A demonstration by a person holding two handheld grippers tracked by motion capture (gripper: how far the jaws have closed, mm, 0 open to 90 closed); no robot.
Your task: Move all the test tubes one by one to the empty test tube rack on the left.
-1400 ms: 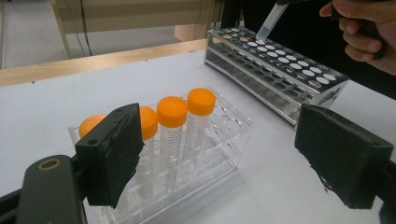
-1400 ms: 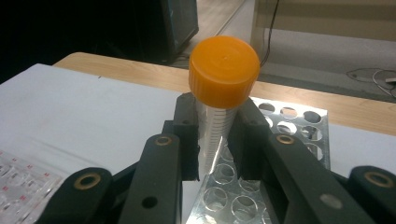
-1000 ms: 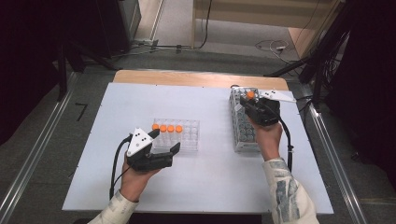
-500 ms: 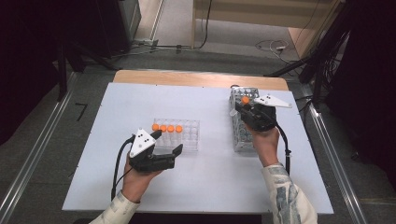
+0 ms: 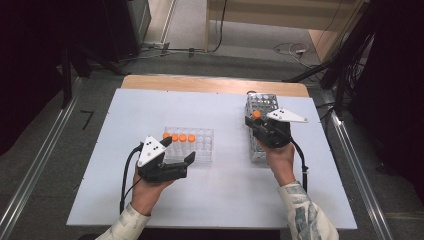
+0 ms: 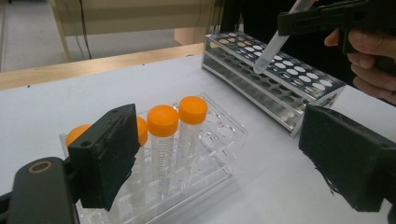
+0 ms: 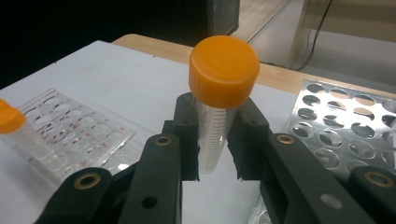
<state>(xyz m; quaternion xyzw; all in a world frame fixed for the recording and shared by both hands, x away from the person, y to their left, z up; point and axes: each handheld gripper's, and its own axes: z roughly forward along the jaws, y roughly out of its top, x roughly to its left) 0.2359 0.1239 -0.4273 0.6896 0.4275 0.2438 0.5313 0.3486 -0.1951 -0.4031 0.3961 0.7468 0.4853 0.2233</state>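
Note:
My right gripper (image 5: 256,121) is shut on a clear tube with an orange cap (image 7: 224,70); it holds the tube upright just above the metal tube rack (image 5: 260,102) at the table's right. In the left gripper view the held tube (image 6: 275,46) hangs tip-down over the metal rack's holes (image 6: 280,84). My left gripper (image 5: 179,150) stands wide open at the near side of a clear plastic rack (image 5: 202,145), with nothing between its pads. Several orange-capped tubes (image 6: 163,121) stand in that rack's row, just ahead of the open jaws.
The white table top (image 5: 220,200) ends in a wooden strip (image 5: 210,84) at the far edge. Metal rails (image 5: 35,165) run along both sides of the table. Cables lie on the floor behind. The clear rack (image 7: 74,126) has many free holes.
The right gripper has moved with its tube toward the person and slightly left along the metal rack. The left gripper has stayed where it was.

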